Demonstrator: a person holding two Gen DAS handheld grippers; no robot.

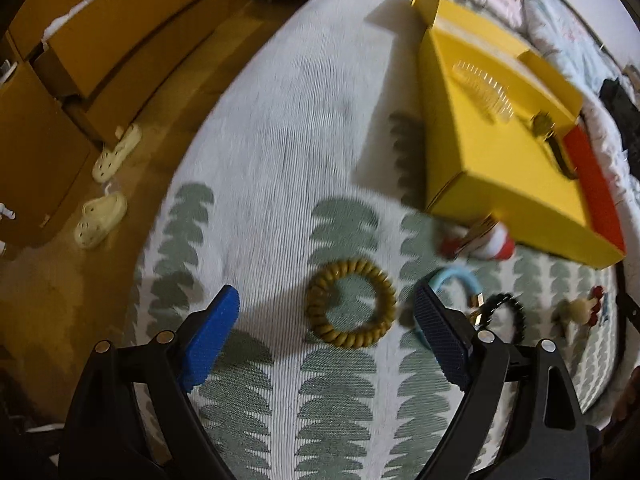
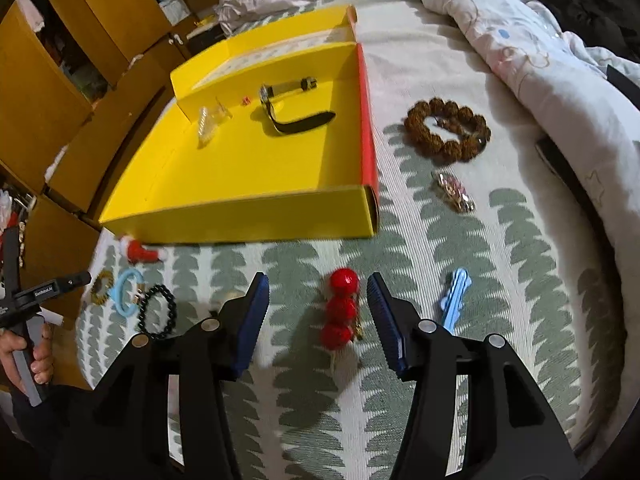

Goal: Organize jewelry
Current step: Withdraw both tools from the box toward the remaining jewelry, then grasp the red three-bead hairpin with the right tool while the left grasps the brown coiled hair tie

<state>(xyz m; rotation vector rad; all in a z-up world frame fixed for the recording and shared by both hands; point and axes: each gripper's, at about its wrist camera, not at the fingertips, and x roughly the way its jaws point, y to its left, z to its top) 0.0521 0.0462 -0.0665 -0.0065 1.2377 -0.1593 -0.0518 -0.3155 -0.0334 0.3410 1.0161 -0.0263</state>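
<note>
Lying flat: ribbed olive coil ring [image 1: 351, 305].

Both views are showing indoor light of moderate brightness with a warm yellow cast. Fisheye distortion is bending the bed [image 1: 288, 128] edge into a curve, and dark vignetting is closing in at the corners. In the left wrist view, motion blur is smearing the yellow box [image 1: 480, 152] and the leaf pattern, while the olive spiral ring [image 1: 351, 303] is staying fairly sharp. In the right wrist view, the red beads [image 2: 340, 312] are casting a soft shadow toward the lower left, and the yellow box [image 2: 248, 168] is shading the bedcover just below its front wall. No glare is appearing; the wooden cabinets [image 2: 60, 80] are lying in dimmer light.
</note>
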